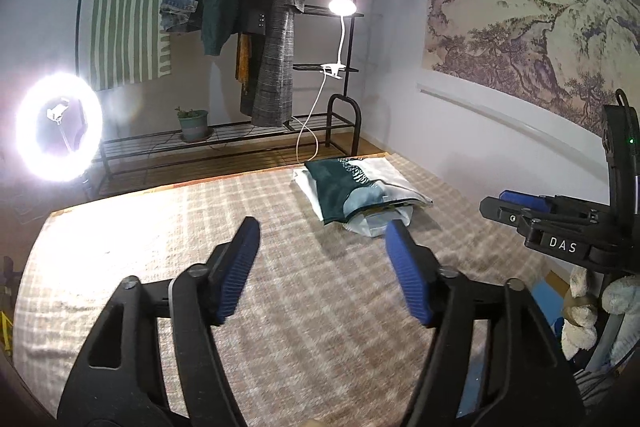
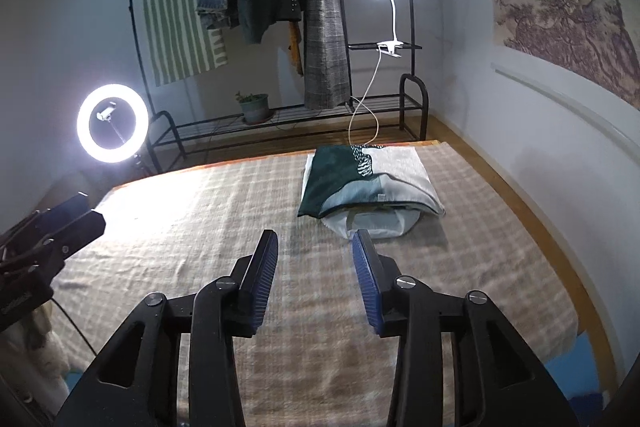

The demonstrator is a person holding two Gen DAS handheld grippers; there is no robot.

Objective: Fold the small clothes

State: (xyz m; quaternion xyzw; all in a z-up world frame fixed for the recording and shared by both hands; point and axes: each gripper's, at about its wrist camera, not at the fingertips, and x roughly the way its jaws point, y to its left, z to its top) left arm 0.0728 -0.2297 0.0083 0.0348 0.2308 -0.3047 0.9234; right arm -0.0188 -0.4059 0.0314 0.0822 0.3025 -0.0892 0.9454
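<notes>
A folded green, grey and white patterned garment [image 1: 356,187] lies on top of a white garment [image 1: 378,221] at the far right of the plaid-covered table [image 1: 200,235]. My left gripper [image 1: 322,227] is open and empty above the table, short of the pile. The right gripper shows at the right edge of this view [image 1: 520,207]. In the right wrist view the pile [image 2: 368,183] lies ahead, the white piece [image 2: 376,223] beneath it. My right gripper [image 2: 316,239] is open and empty, just before the pile. The left gripper [image 2: 76,215] shows at the left.
A black clothes rack [image 1: 332,27] with hanging garments stands behind the table, with a clip lamp [image 1: 342,7] and a potted plant [image 1: 194,123]. A bright ring light [image 1: 58,127] is at the left. A plush toy [image 1: 588,311] sits at the right edge.
</notes>
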